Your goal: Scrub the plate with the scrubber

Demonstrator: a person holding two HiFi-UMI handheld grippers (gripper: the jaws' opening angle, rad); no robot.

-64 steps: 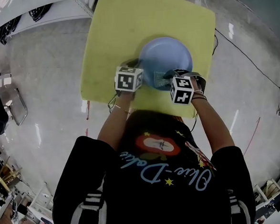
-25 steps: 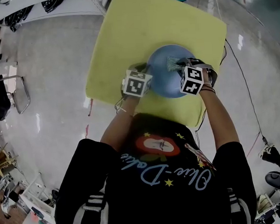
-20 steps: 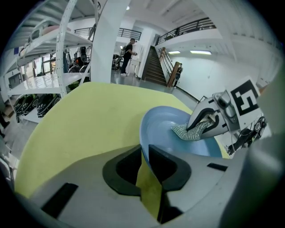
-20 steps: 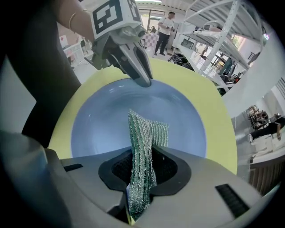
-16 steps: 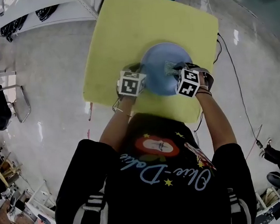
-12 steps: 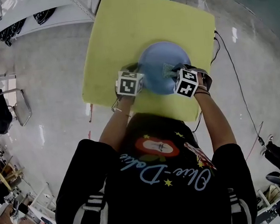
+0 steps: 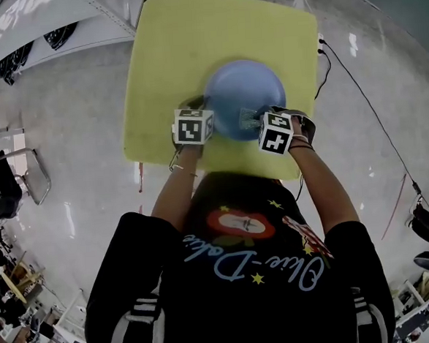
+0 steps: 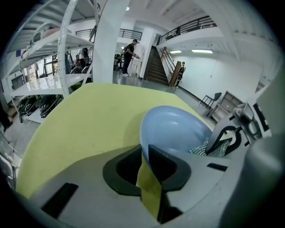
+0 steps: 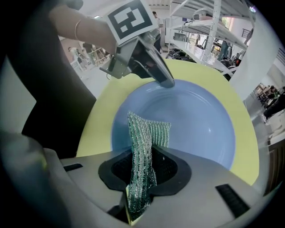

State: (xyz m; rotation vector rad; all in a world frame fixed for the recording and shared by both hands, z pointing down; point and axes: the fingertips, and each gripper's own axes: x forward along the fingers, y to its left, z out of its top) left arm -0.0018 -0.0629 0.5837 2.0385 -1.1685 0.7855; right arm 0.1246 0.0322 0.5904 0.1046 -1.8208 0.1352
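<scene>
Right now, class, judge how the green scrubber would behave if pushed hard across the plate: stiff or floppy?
Probably floppy: the scrubber bends where it leaves the right tongs. Likely light, being thin knitted mesh. Its rough weave should drag on the plate rather than slip.

A black T-shirt (image 7: 209, 307) carries a red-and-white emblem (image 7: 240, 222) and pale blue script (image 7: 257, 263); white stripes (image 7: 140, 311) mark its sleeves. Bangles (image 7: 301, 145) ring the right wrist. The grey left gripper (image 8: 144, 151) and right gripper (image 9: 143, 151) bear black-and-white marker cubes (image 7: 193, 127).
</scene>
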